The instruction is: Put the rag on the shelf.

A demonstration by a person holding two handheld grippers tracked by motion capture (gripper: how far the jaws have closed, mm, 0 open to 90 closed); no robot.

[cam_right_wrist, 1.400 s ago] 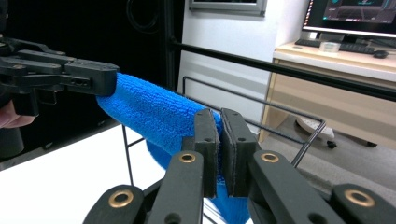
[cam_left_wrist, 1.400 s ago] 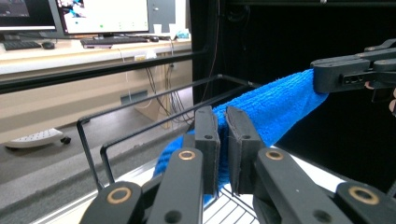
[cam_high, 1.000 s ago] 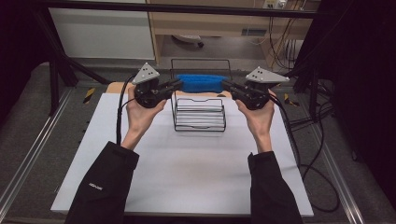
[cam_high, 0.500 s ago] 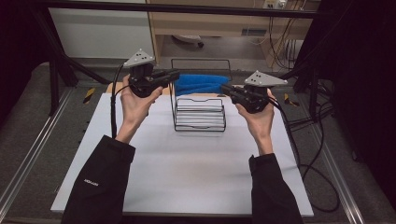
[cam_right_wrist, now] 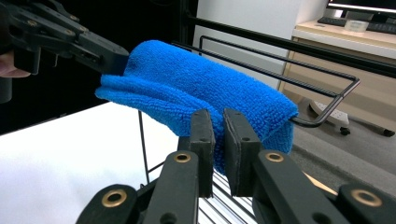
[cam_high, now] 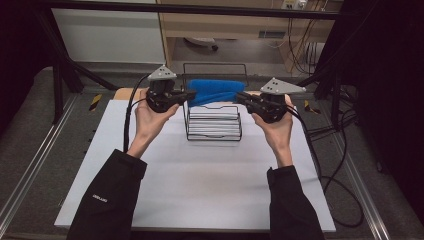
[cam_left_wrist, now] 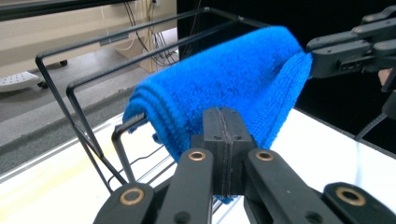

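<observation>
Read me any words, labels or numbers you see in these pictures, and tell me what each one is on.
Small white print on the person's left sleeve: too blurred to read.
Dark label on the wooden desk front: too small to read.
Blue towel, wire rack, both grippers: no text visible.

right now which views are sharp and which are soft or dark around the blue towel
High view: soft and dim, edges falling to black, blue towel slightly blurred on the wire rack. Left gripper view: towel pile crisp, background behind it dark at the right. Right gripper view: towel sharp, white table bright, near jaws a little soft.
</observation>
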